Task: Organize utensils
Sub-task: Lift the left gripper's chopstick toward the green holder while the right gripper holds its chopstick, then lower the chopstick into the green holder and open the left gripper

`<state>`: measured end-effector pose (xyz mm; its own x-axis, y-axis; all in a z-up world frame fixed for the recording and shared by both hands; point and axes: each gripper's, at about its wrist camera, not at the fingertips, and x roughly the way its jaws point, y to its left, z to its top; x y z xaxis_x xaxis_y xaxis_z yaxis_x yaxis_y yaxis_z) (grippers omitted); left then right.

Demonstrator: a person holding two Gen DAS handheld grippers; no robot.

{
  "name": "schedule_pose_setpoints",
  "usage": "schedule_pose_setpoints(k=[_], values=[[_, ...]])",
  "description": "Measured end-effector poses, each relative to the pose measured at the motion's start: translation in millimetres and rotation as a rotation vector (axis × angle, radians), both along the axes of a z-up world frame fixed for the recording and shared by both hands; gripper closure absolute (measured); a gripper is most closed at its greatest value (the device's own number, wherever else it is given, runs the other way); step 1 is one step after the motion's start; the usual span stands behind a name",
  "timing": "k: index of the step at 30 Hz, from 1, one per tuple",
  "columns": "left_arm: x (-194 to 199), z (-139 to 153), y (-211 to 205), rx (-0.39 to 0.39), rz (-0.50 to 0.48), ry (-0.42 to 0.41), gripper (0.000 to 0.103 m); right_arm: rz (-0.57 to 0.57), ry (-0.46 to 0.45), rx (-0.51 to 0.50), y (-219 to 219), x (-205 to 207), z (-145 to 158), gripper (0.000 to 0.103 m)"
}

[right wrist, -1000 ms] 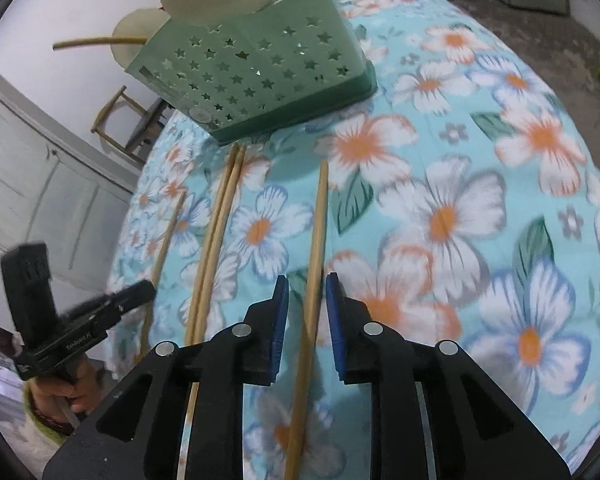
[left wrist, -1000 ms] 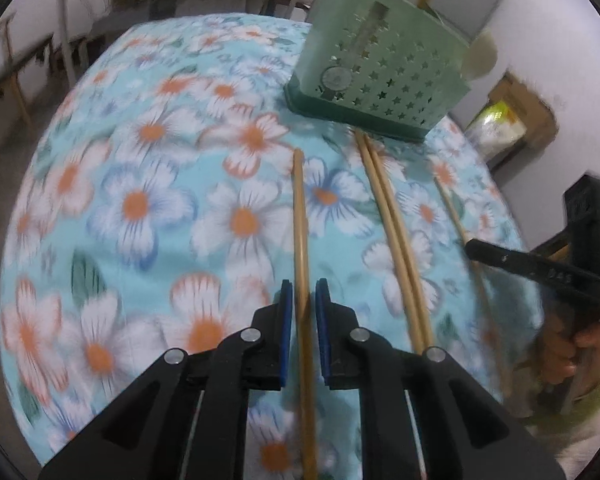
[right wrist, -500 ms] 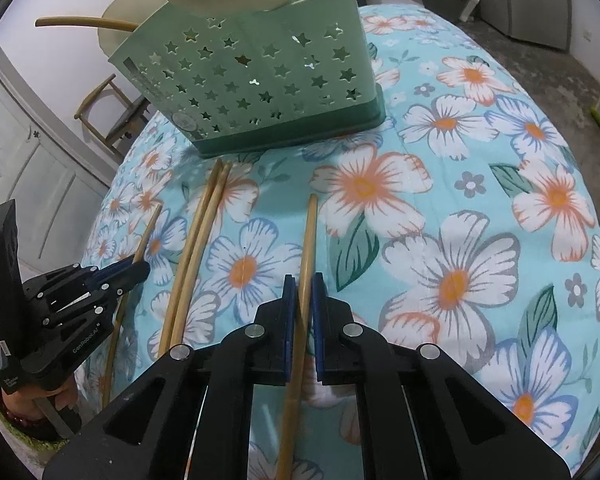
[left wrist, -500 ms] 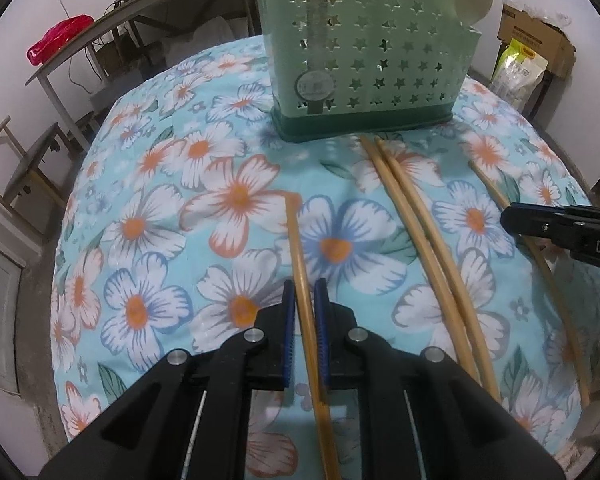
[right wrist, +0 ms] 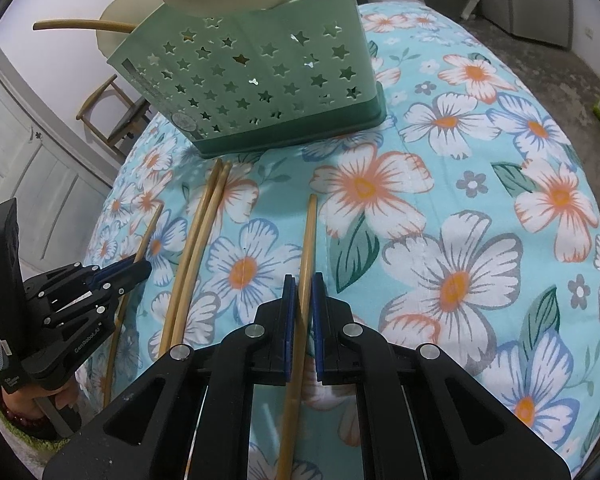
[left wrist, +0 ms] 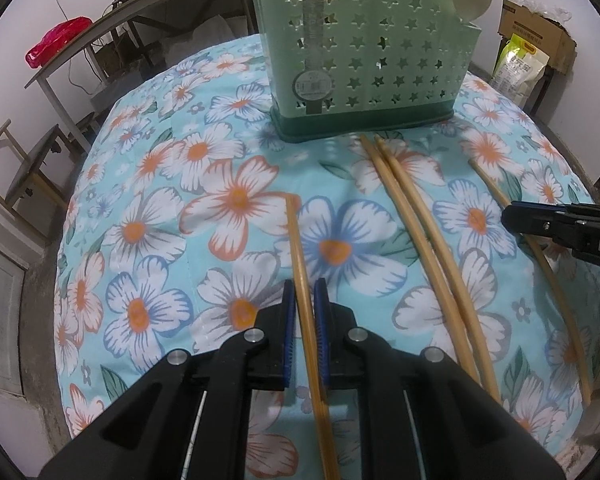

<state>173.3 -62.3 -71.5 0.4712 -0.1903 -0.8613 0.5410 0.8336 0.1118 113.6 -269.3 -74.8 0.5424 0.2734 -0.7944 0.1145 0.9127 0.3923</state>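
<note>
Chopstick (left wrist: 300, 272) between left tongs (left wrist: 305, 300) pads (clamped); right chopstick (right wrist: 306, 264) likewise, right tongs (right wrist: 302, 294).

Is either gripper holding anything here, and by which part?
The left gripper pinches one thin bamboo chopstick, the right gripper another thin bamboo chopstick, each partway along its shaft, its far tip pointing ahead.

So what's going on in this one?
A person is sorting chopsticks on a floral tablecloth. The left gripper is shut on the leftmost chopstick, and the right gripper on the rightmost chopstick. A pair of chopsticks lies between them, in front of the green star-cutout utensil holder.
</note>
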Motion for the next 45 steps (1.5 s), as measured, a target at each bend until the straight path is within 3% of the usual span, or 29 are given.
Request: schedule_pose_setpoints(k=[6, 15, 22, 31, 40, 45], values=[[16.0, -1.2, -0.6, -0.035, -0.011, 0.039, 0.094, 0.002, -0.001, 0.000, 5.1, 1.0, -0.3, 0.096], [54.4, 1.4, 8.1, -0.202, 0.026, 0.168, 0.096, -0.004, -0.001, 0.019, 6.4, 5.0, -1.6, 0.097], [45.0, 44.5, 29.9, -0.366, 0.026, 0.182, 0.097, 0.003, -0.001, 0.032, 1.3, 5.3, -2.3, 0.097], [25.6, 152.1, 49.4, -0.555, -0.055, 0.036, 0.097, 0.013, -0.008, 0.041, -3.3, 0.9, -0.9, 0.097], [21.0, 247.3, 31.8, -0.720, -0.134, -0.227, 0.097, 0.013, -0.008, 0.050, -6.7, -0.7, -0.7, 0.097], [23.5, 278.5, 24.5, -0.759, -0.146, -0.369, 0.097, 0.012, -0.008, 0.050, -6.6, -0.5, -0.8, 0.097]])
